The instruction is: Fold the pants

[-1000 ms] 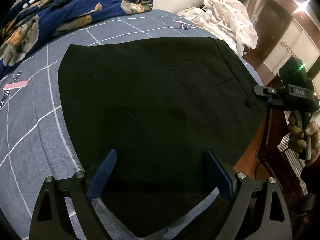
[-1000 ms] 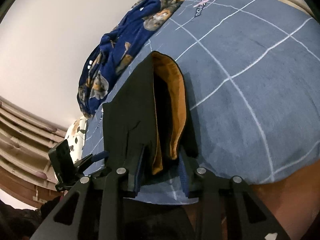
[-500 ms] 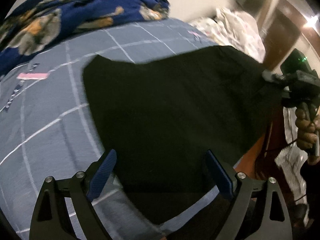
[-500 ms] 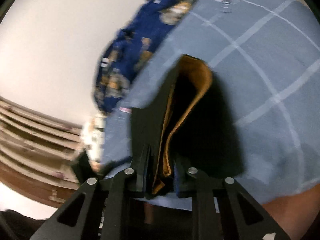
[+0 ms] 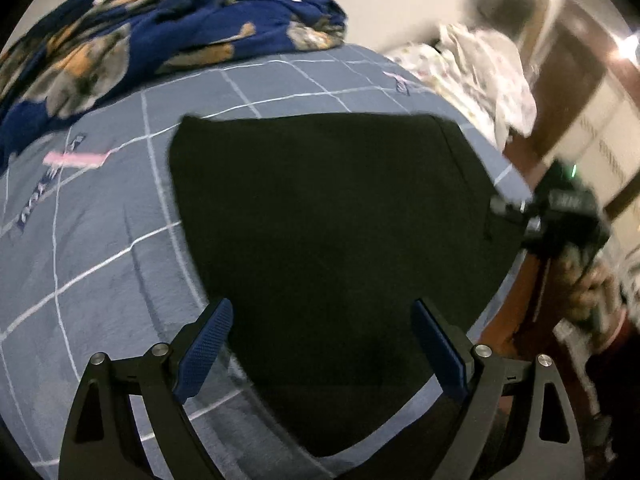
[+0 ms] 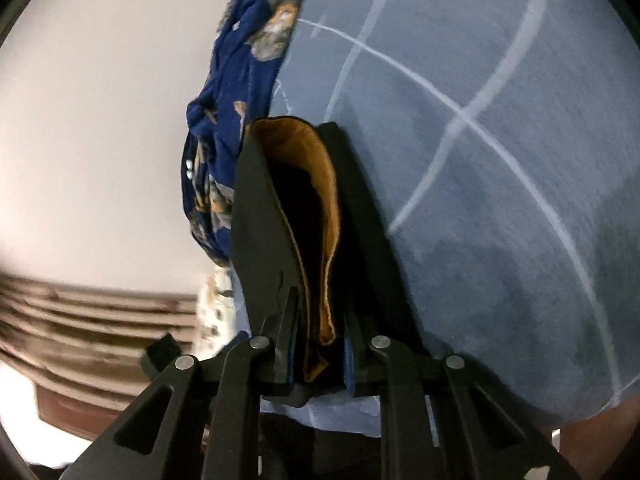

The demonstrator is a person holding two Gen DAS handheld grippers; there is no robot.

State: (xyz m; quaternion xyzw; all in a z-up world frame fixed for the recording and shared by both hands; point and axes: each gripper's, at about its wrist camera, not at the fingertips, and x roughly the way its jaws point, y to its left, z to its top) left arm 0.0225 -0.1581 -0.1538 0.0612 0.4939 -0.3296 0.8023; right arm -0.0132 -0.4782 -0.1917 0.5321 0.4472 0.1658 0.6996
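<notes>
The black pants (image 5: 328, 216) lie folded on the blue checked bed cover (image 5: 100, 260). My left gripper (image 5: 320, 344) is open and empty, its blue-padded fingers spread just above the near edge of the pants. My right gripper (image 6: 320, 344) is shut on the pants' edge (image 6: 320, 280), where black layers and an orange lining show between its fingers. In the left wrist view the right gripper (image 5: 516, 208) holds the pants' right edge, lifted at the side of the bed.
A dark blue animal-print blanket (image 5: 140, 36) is heaped at the back of the bed, also in the right wrist view (image 6: 240, 80). White patterned bedding (image 5: 480, 68) lies at the back right. A wooden floor (image 5: 520, 292) lies beyond the bed's right edge.
My right gripper has closed on the pants' edge and lifted it, tilting its view. My left gripper has drawn back and swung left; the pants look smaller and farther.
</notes>
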